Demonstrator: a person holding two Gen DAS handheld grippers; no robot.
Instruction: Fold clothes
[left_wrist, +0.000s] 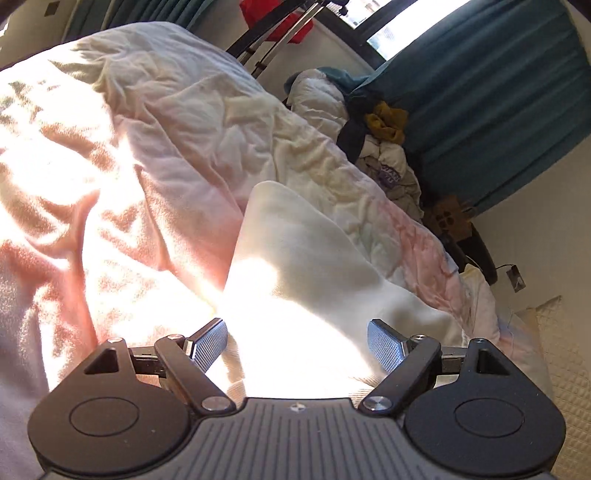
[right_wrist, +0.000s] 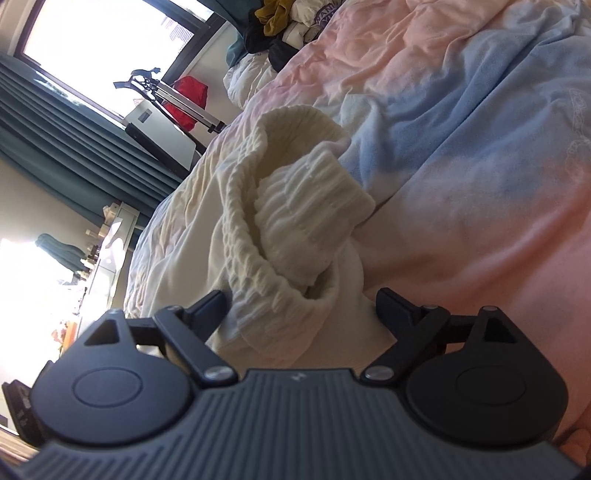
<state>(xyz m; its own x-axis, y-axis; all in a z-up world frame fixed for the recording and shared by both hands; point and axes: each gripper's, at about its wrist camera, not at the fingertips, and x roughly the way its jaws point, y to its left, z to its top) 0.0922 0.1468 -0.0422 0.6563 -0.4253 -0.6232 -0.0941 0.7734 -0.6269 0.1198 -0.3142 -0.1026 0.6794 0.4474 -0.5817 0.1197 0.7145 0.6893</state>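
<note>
A cream white garment (left_wrist: 295, 266) lies on the bed, its smooth body running away from my left gripper (left_wrist: 297, 345). The left jaws stand wide open with the cloth lying between them. In the right wrist view the same garment (right_wrist: 295, 214) shows a ribbed hem and a ribbed cuff bunched together. My right gripper (right_wrist: 301, 312) is also wide open, its fingers on either side of the ribbed folds. Neither gripper pinches the cloth.
The bed is covered by a rumpled pink, white and pale blue duvet (left_wrist: 110, 166), also in the right wrist view (right_wrist: 461, 129). A pile of clothes (left_wrist: 384, 147) sits at the bed's far end. Teal curtains (left_wrist: 498, 92), a tripod (right_wrist: 177, 99) and a window stand beyond.
</note>
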